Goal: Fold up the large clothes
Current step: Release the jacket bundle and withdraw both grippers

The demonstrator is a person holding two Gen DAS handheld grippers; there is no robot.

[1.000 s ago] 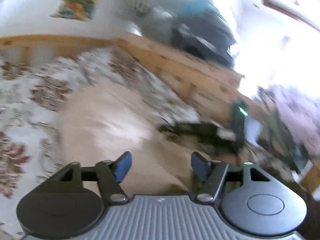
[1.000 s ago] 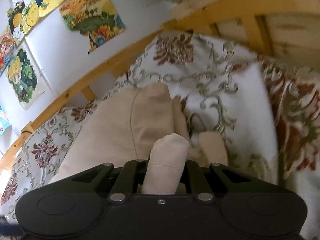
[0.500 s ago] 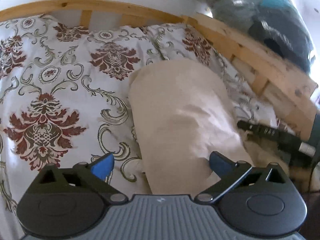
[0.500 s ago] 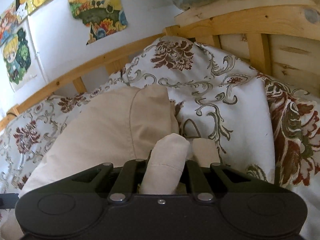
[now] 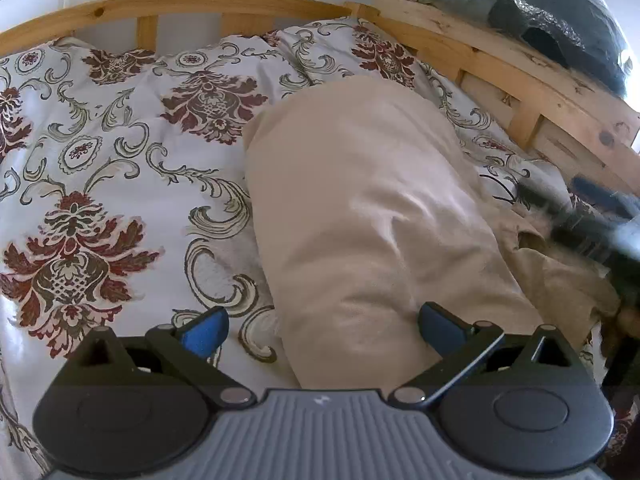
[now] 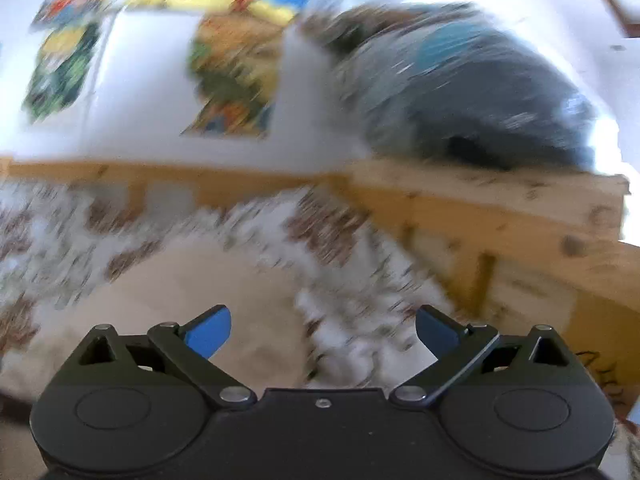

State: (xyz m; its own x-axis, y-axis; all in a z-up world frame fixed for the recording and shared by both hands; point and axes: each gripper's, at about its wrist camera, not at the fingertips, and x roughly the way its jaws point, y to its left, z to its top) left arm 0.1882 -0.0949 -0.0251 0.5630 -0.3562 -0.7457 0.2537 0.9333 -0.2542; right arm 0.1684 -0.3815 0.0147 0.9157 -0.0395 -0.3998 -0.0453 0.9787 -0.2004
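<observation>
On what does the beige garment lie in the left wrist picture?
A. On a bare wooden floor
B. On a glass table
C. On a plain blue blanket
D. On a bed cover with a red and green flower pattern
D: the beige garment lies spread on the patterned bed cover, inside the wooden bed frame.

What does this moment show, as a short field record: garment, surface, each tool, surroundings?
garment: beige cloth garment, folded into a long strip, lying on the bed
surface: white bedspread with red floral print
left tool: open, holding nothing, over the garment's near end
right tool: jaws have just been opening; open, nothing between them; its view is blurred
surroundings: pale wooden bed rail behind; dark bundle in clear plastic on top of it
</observation>
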